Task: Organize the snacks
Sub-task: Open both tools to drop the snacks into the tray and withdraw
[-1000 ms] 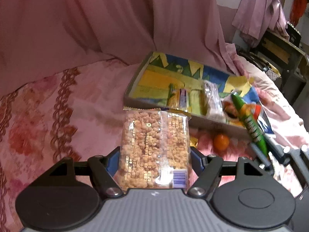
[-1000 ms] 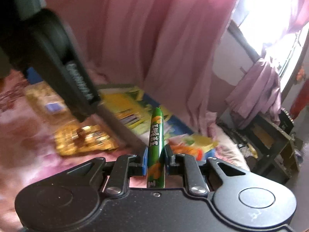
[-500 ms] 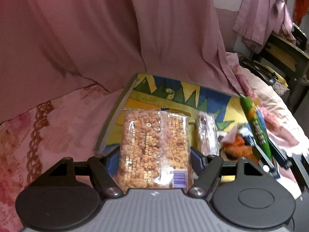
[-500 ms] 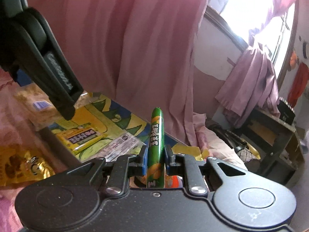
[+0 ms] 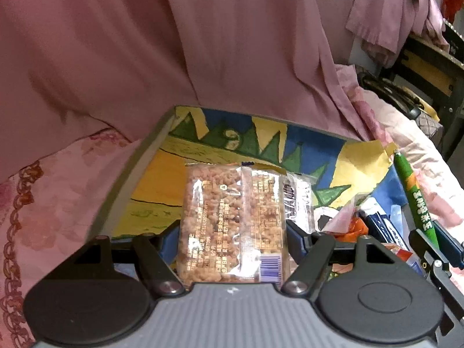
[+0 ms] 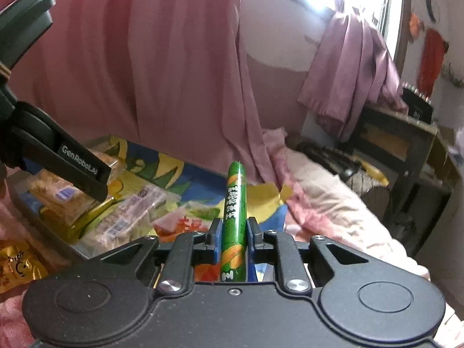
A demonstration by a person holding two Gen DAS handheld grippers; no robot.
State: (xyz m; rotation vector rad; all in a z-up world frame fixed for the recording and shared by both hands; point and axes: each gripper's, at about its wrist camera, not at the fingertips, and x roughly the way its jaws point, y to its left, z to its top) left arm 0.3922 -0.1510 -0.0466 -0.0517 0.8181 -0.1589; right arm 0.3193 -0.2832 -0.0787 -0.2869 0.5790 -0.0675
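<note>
My left gripper (image 5: 233,232) is shut on a clear packet of puffed-grain bar (image 5: 232,217), held flat above the near left part of a colourful cartoon-print tray (image 5: 150,185). My right gripper (image 6: 233,237) is shut on a green corn-sausage stick (image 6: 235,211) that points upward over the tray's right end (image 6: 278,208). That green stick (image 5: 416,197) also shows at the right of the left wrist view. Inside the tray lie a clear wrapped bar (image 6: 136,208), a yellow packet (image 6: 84,217) and an orange-red wrapper (image 6: 177,223). The left gripper's black finger (image 6: 72,165) crosses the right wrist view.
The tray rests on a pink flowered bedspread (image 5: 58,203), with a pink curtain (image 5: 203,43) close behind it. A gold foil packet (image 6: 17,264) lies on the bed outside the tray's near edge. A dark wooden shelf unit (image 6: 406,156) stands at the right.
Both grippers have travelled over the bed to above the tray, each keeping its snack. The tray now fills more of both views, and the orange fruit has dropped out of sight.
</note>
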